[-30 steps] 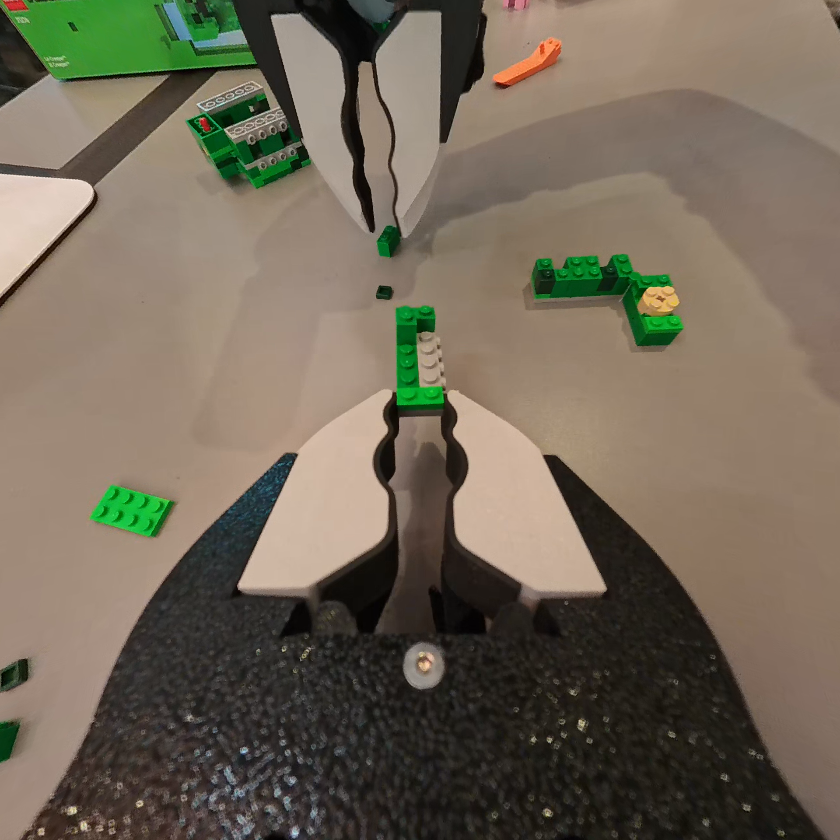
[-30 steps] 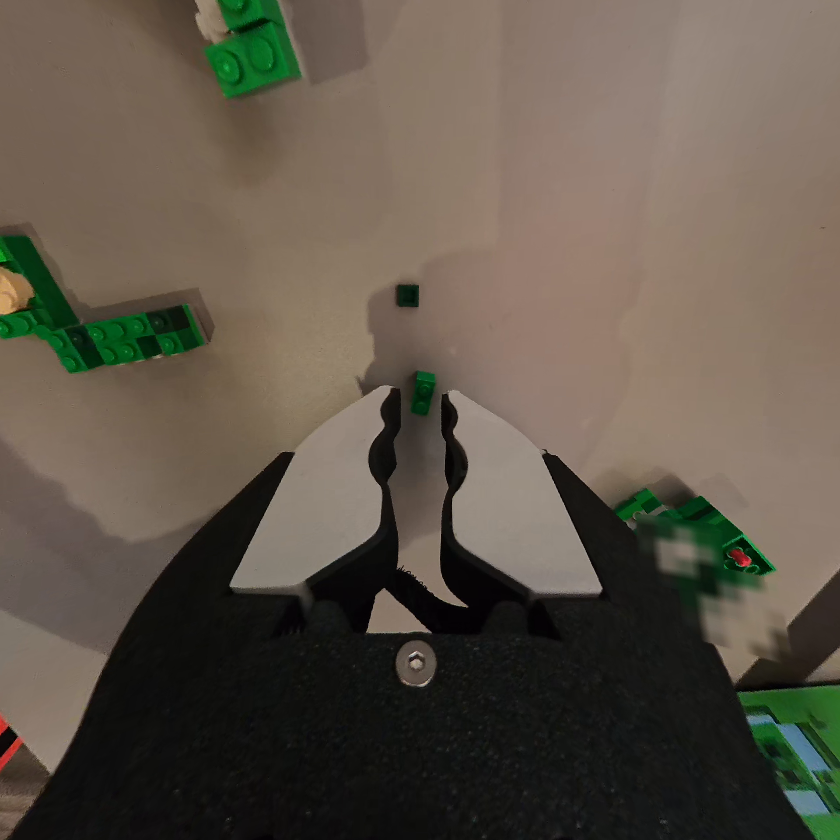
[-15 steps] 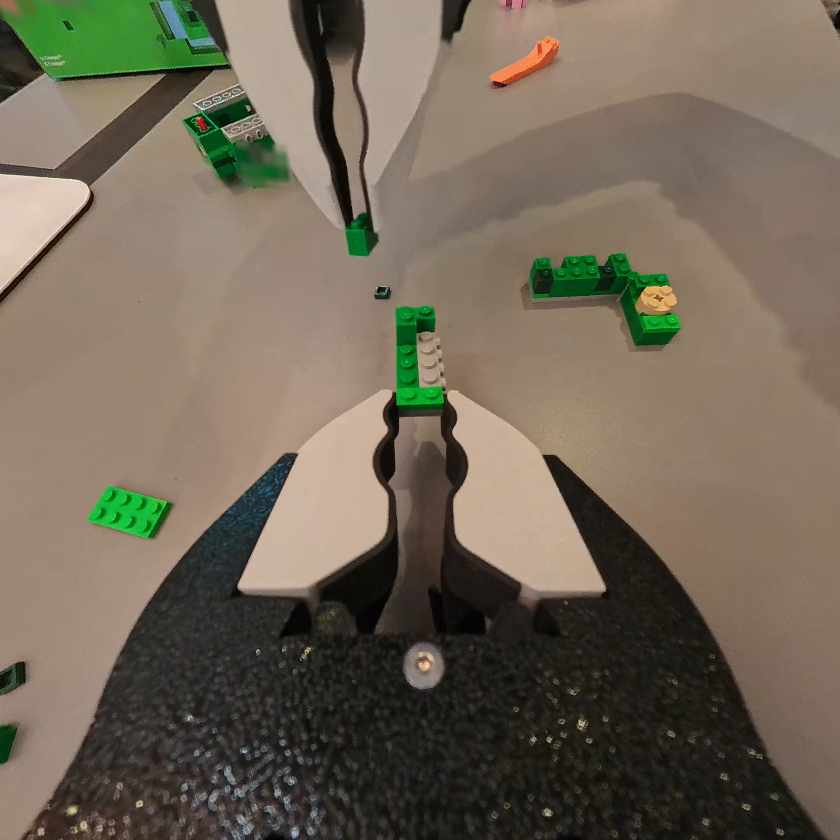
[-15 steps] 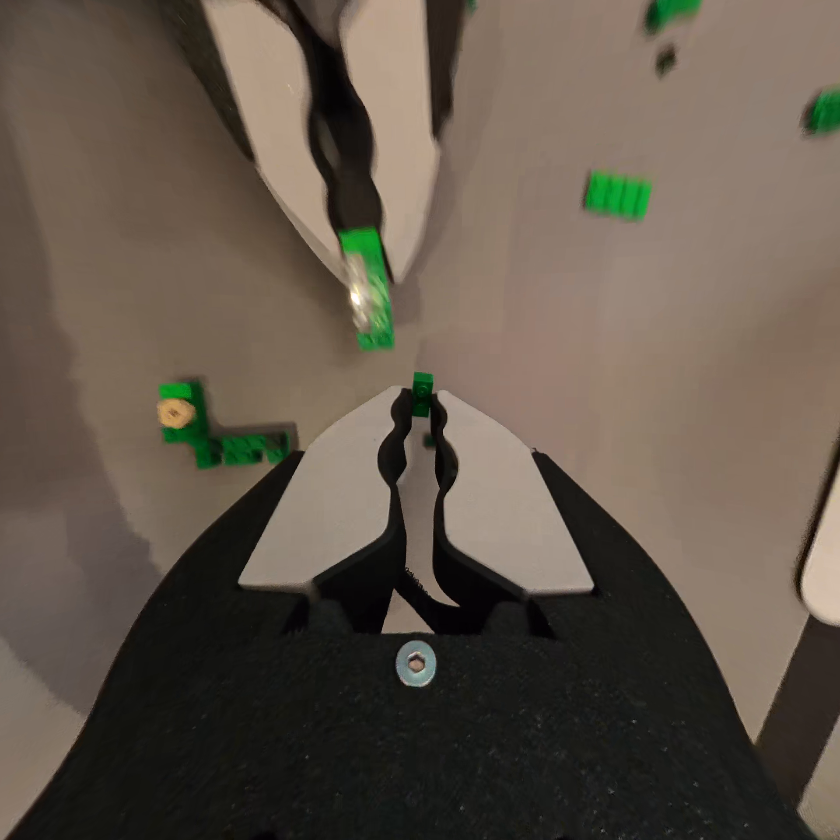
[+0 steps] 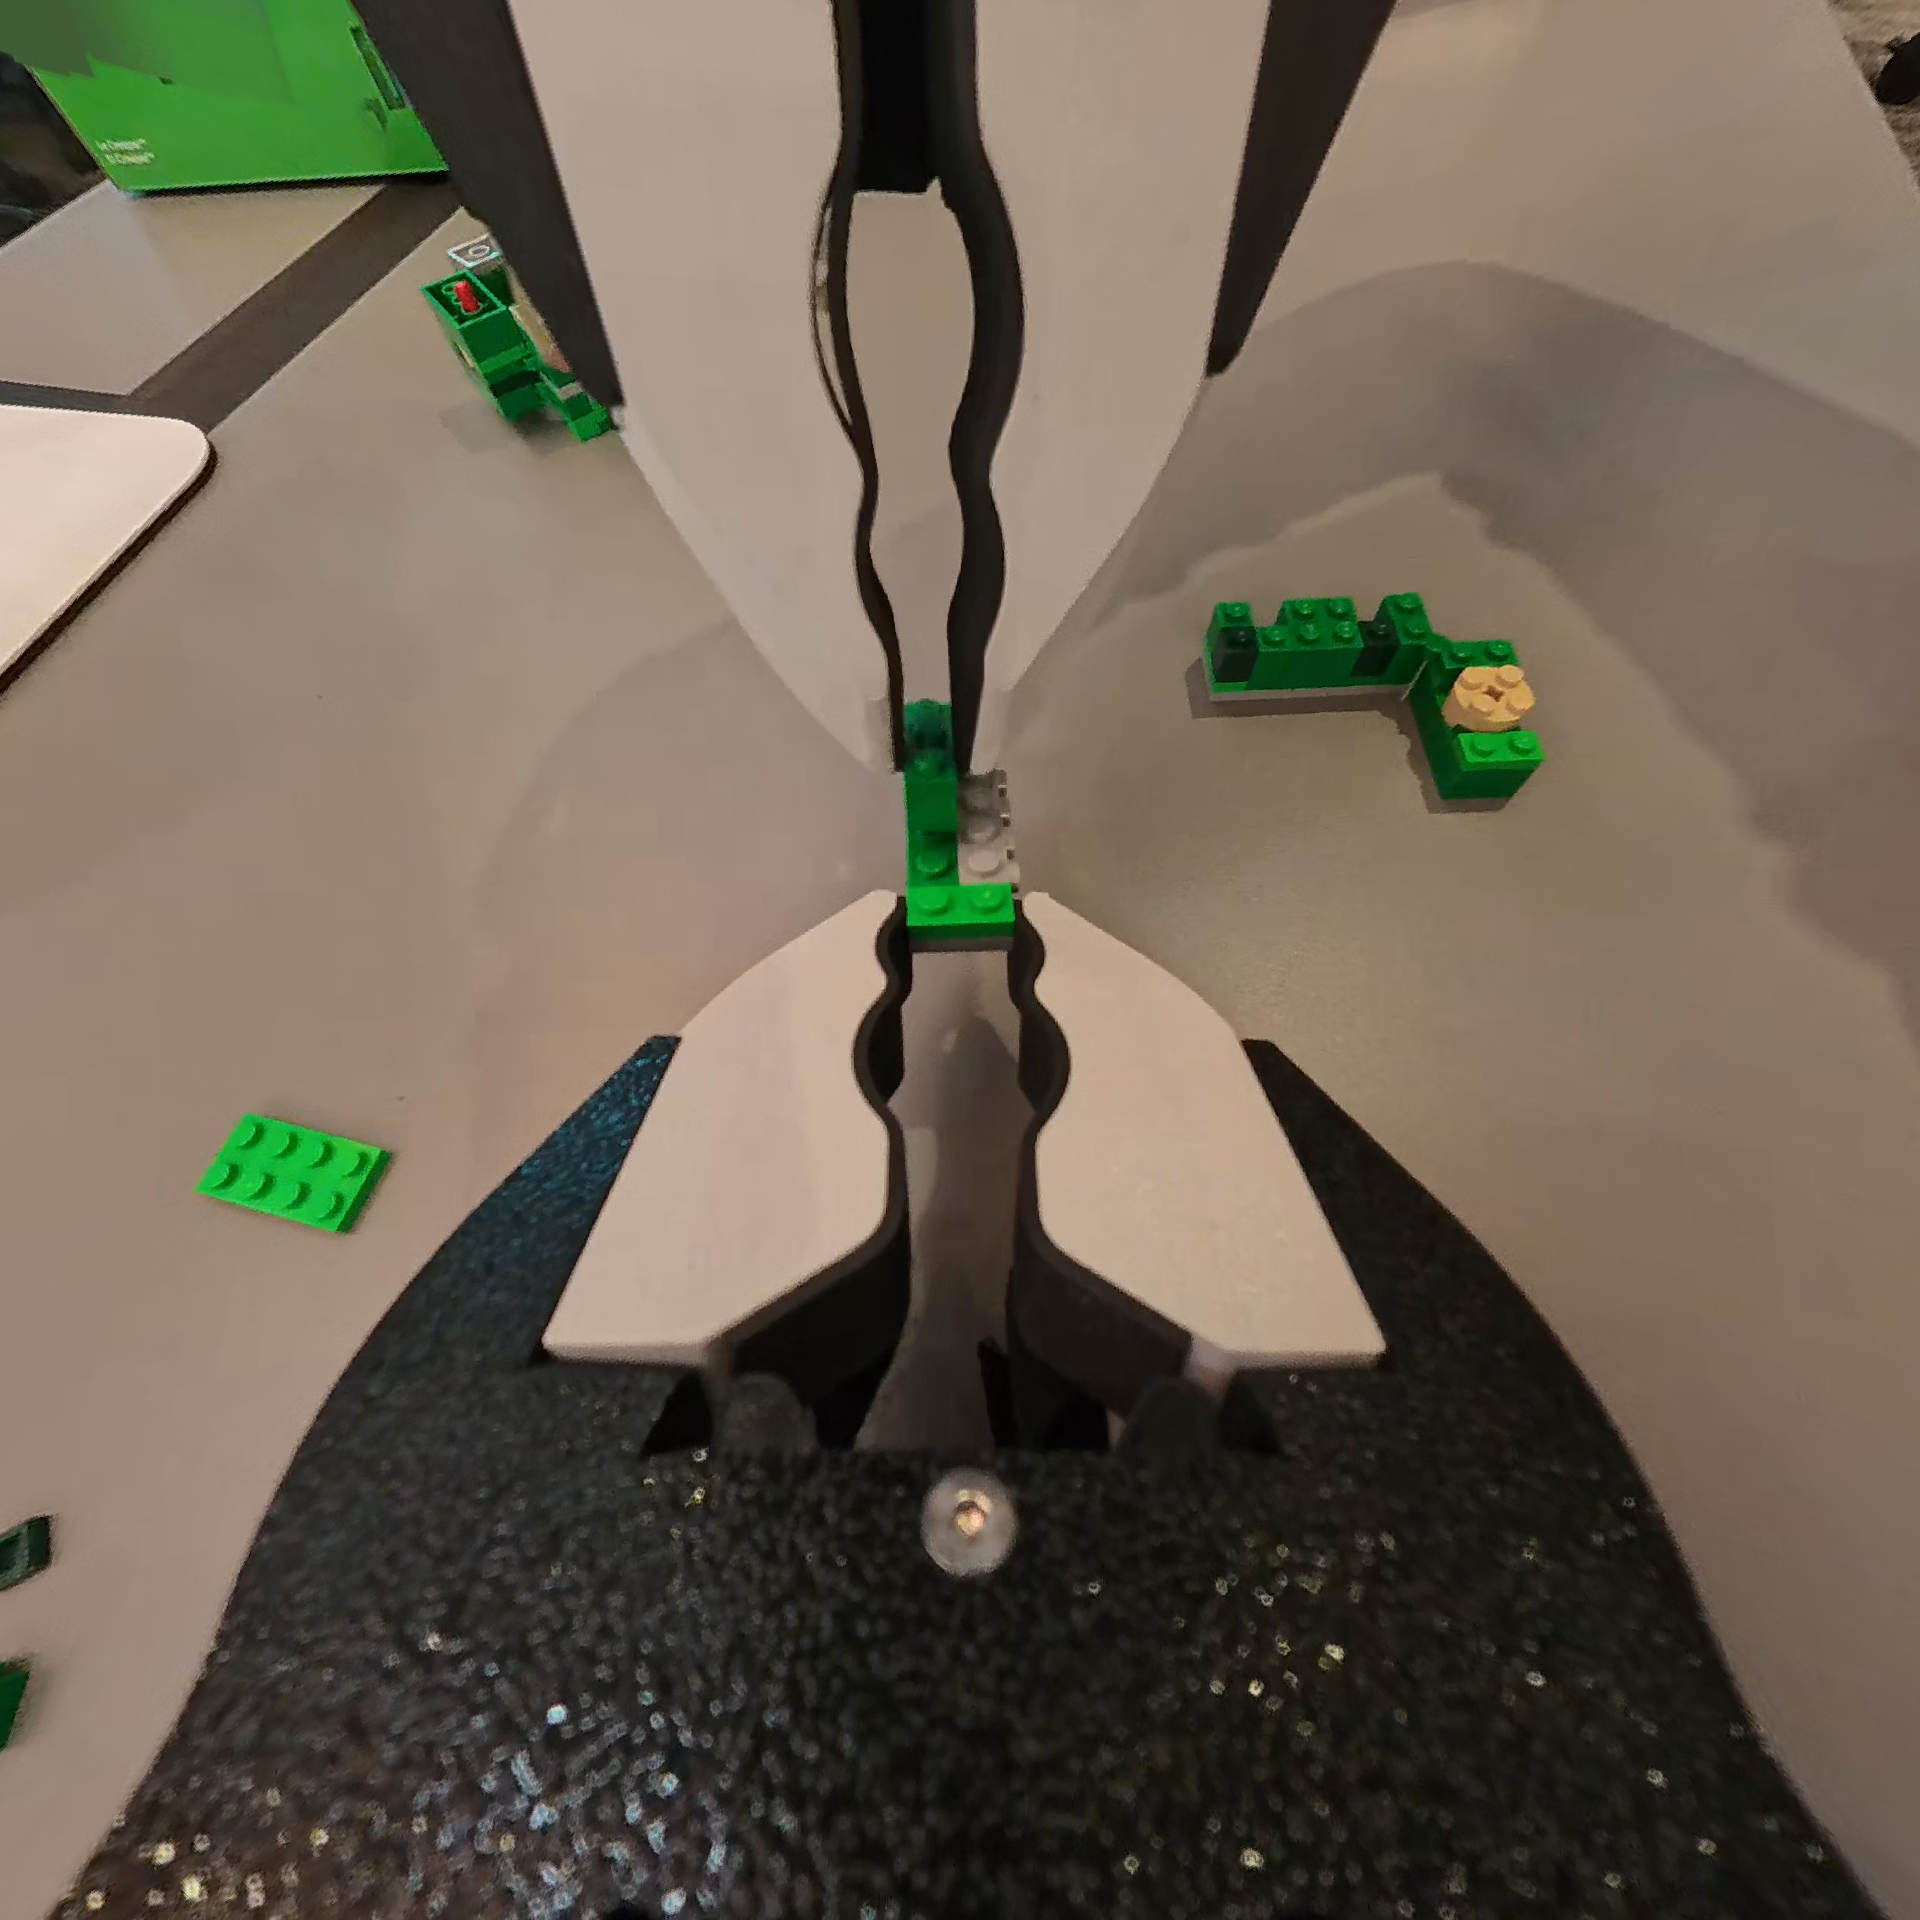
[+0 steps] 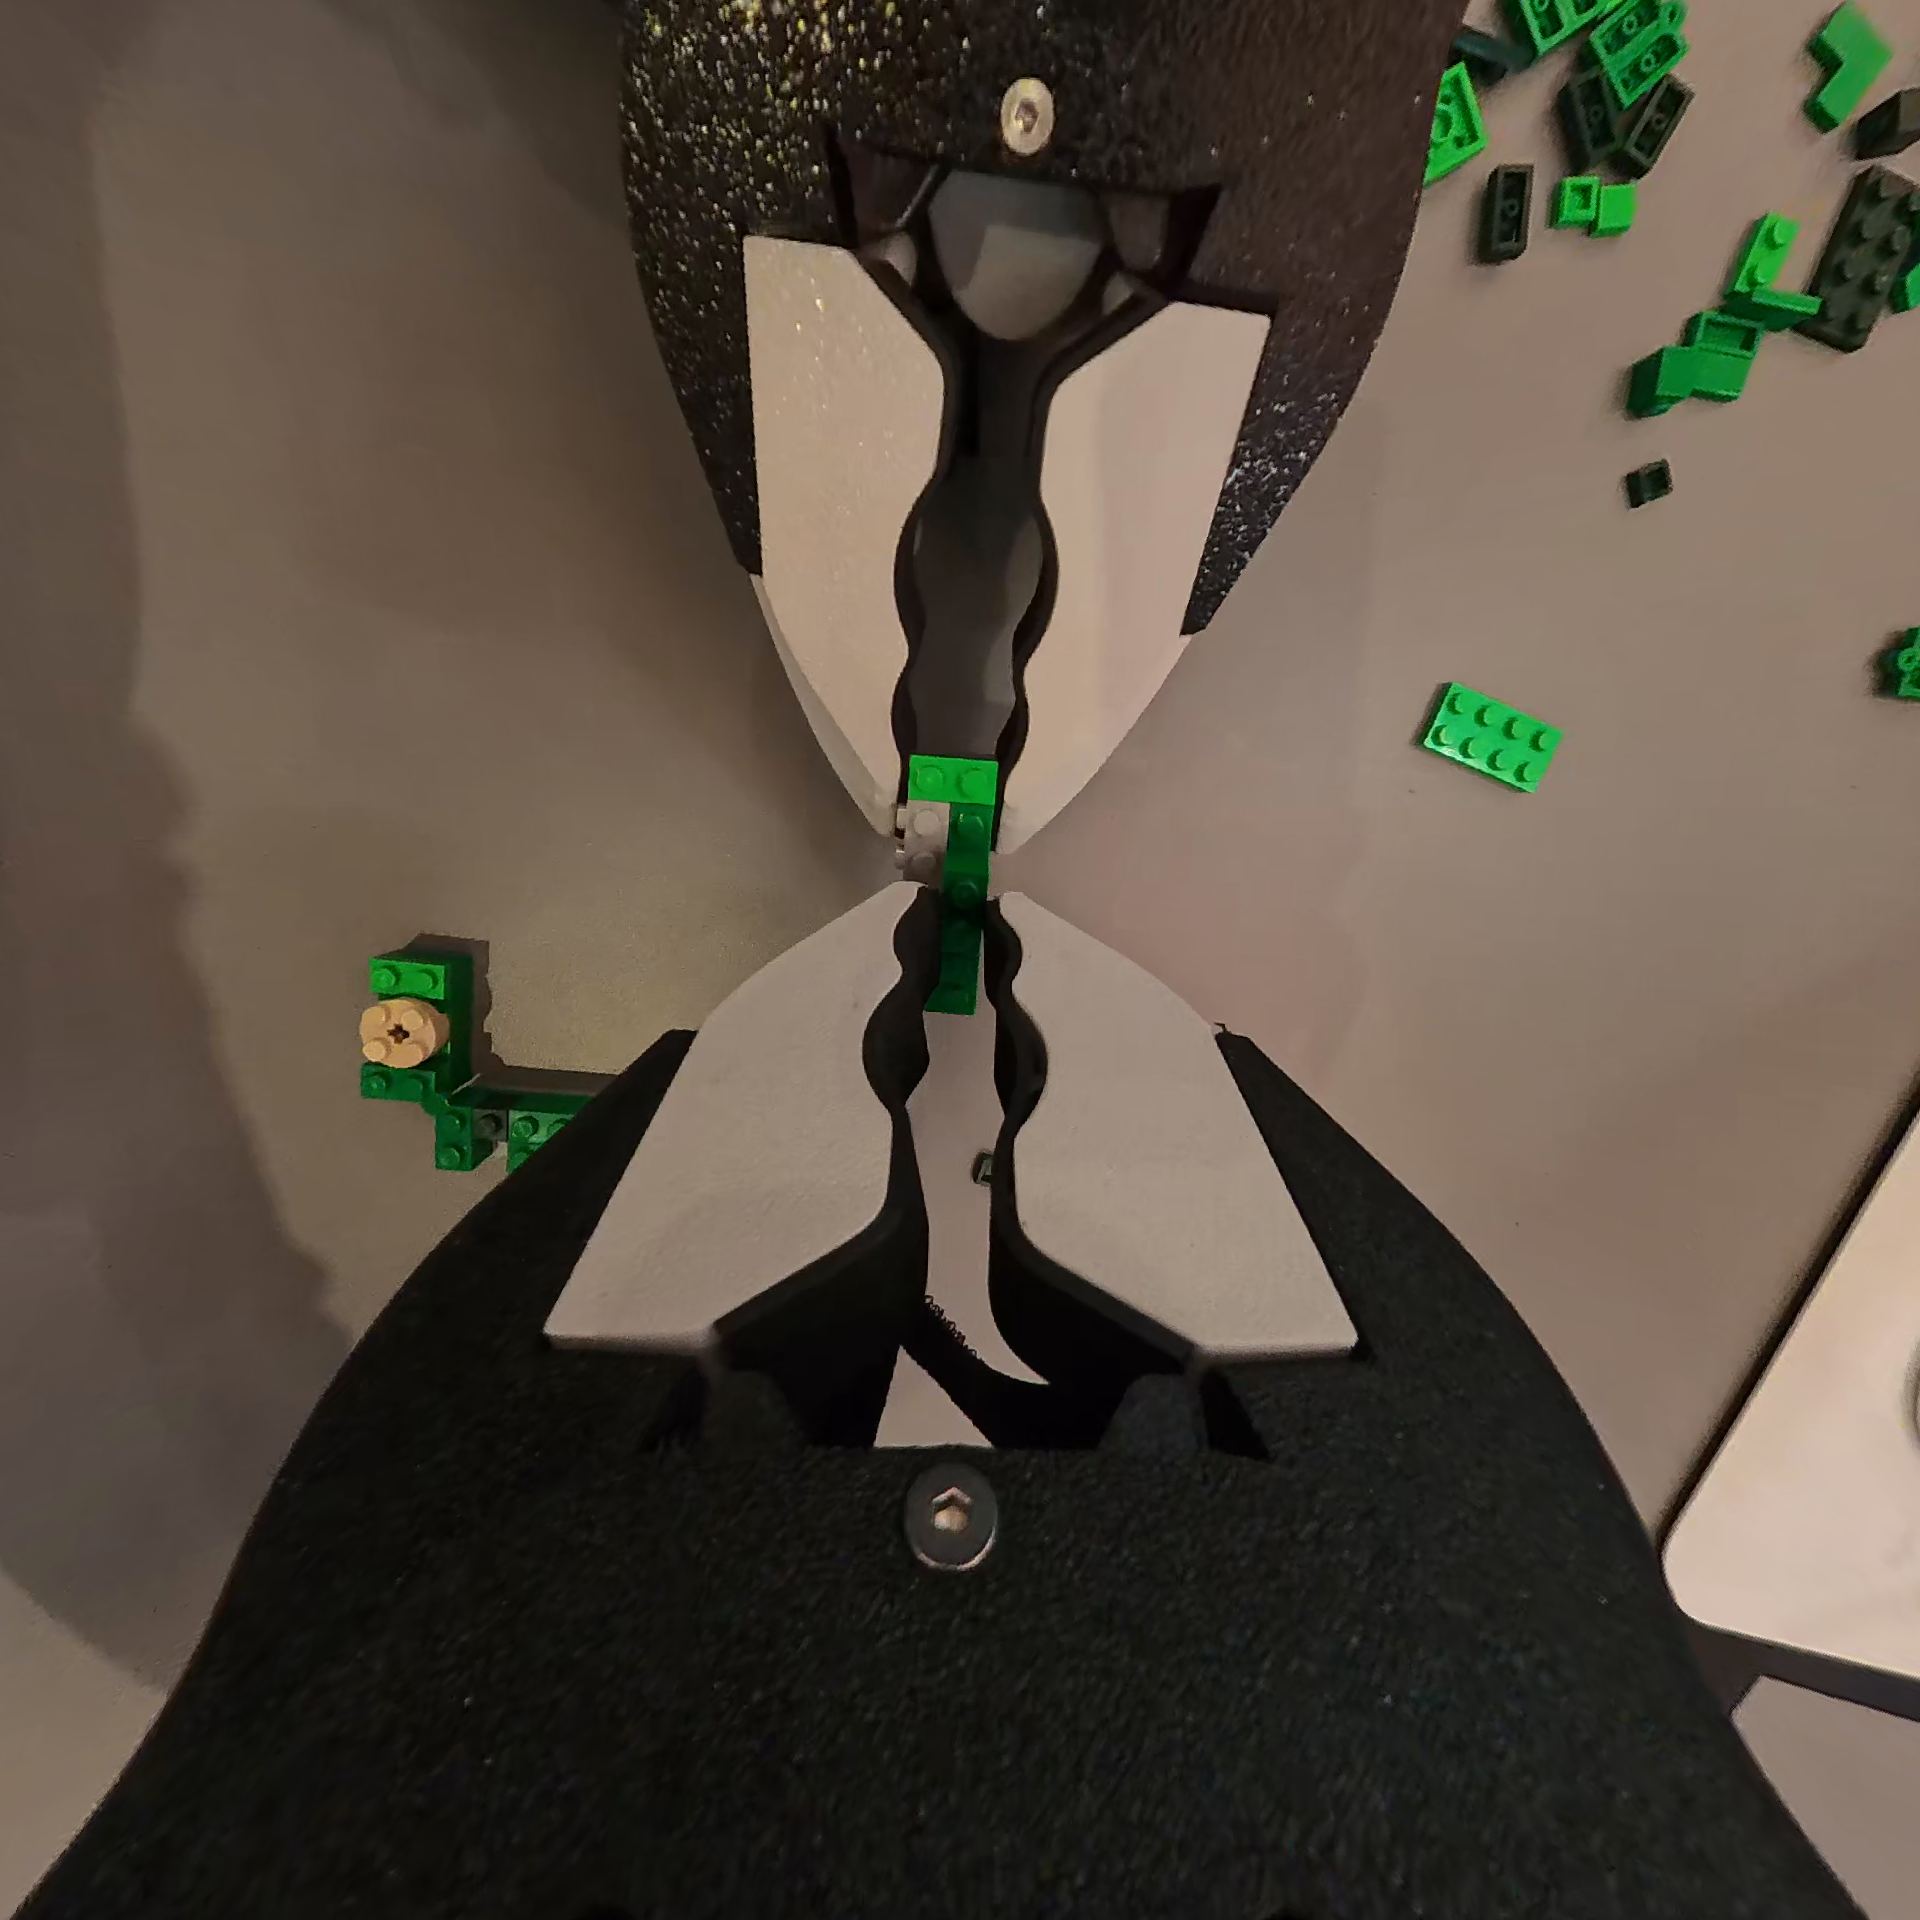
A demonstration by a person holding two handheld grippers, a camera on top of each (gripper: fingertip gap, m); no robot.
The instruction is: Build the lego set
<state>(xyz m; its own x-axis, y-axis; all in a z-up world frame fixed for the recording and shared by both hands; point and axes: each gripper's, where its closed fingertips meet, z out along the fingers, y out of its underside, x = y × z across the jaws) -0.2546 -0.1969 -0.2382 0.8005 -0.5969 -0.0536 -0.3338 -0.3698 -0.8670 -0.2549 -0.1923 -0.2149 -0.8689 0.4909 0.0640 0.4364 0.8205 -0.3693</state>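
Small assembly point(image 5: 958, 852): bright green, light grey studded strip on one side. Small brick point(image 5: 927, 727): darker green. L-shaped assembly point(image 5: 1351, 665): bright and dark green patches, tan round piece point(image 5: 1493, 698) on top. Flat plate point(image 5: 294, 1171): bright green. Table point(image 5: 1558, 1039): plain grey-beige. Gripper fingers point(image 5: 748, 1164): light grey, black inner pads; bodies black, speckled.

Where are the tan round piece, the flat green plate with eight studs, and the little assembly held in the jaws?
tan round piece point(image 5: 1493, 696), left wrist view, its top face
flat green plate point(image 5: 294, 1172), left wrist view, its studded top
little assembly point(image 5: 961, 902), left wrist view, its near green end
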